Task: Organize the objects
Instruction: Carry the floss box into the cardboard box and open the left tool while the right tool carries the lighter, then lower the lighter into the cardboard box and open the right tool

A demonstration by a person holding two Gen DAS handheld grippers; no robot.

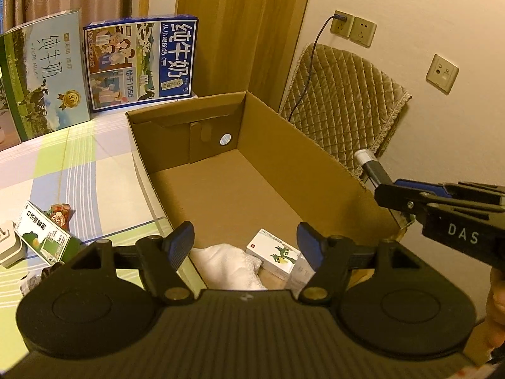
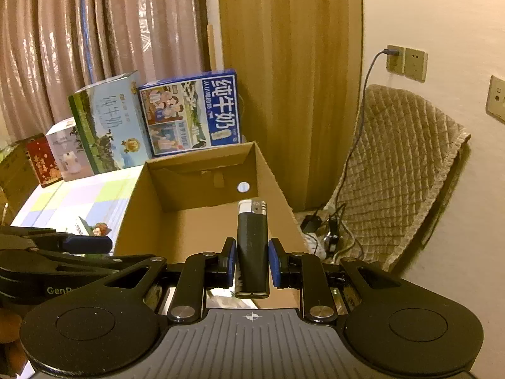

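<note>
An open cardboard box [image 1: 221, 195] stands on the checked tablecloth. At its near end lie a white cloth [image 1: 227, 265] and a small white packet with a green dragon [image 1: 274, 254]. My left gripper [image 1: 244, 238] hangs open just above these two, with nothing between its pads. My right gripper [image 2: 252, 259] is shut on a black lighter [image 2: 252, 240] with a silver top, held upright over the box [image 2: 202, 189] near its right wall. In the left wrist view the right gripper [image 1: 383, 192] and the lighter [image 1: 367, 161] show at the box's right rim.
Two tall milk cartons [image 1: 142, 60] stand behind the box. A green and white packet [image 1: 44, 237], a red snack packet [image 1: 60, 216] and a white charger [image 1: 9, 246] lie on the table at left. A quilted chair [image 2: 394, 164] and a plugged cable [image 2: 366, 94] are at right.
</note>
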